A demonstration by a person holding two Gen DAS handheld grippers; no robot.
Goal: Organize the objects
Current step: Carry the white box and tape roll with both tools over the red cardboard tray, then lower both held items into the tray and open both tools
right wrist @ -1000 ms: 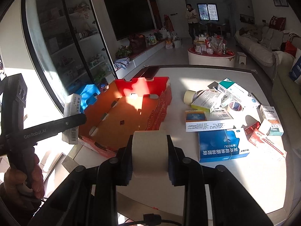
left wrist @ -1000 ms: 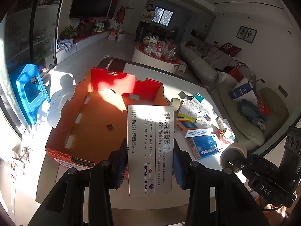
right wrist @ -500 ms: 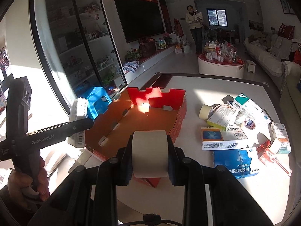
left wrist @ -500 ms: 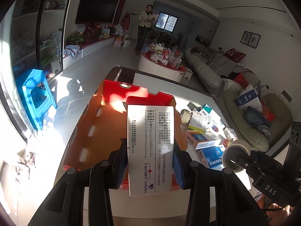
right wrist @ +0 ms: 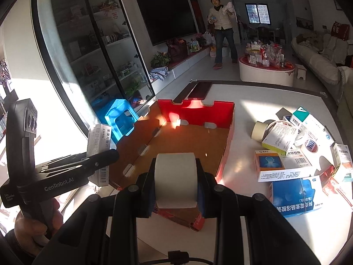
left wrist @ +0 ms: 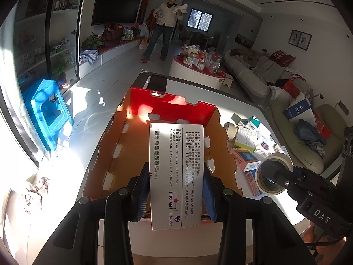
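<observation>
My left gripper (left wrist: 175, 190) is shut on a white medicine box (left wrist: 176, 167) with black print, held above the near end of the open red cardboard tray (left wrist: 172, 105). My right gripper (right wrist: 175, 181) is shut on a roll of beige tape (right wrist: 175, 178), held over the tray's near right corner (right wrist: 229, 132). In the right wrist view the left gripper with its box (right wrist: 99, 143) shows at the left. In the left wrist view the right gripper with the roll (left wrist: 274, 174) shows at the right. The tray's brown floor looks bare.
Several medicine boxes and tape rolls (right wrist: 293, 154) lie on the white table (right wrist: 264, 101) right of the tray. A dark phone (right wrist: 199, 90) lies behind the tray. A blue stool (left wrist: 47, 108) stands left of the table. A person (right wrist: 222, 31) stands far back.
Both grippers have moved forward and up over the tray's near end, each keeping its object. The person in the background has walked closer.
</observation>
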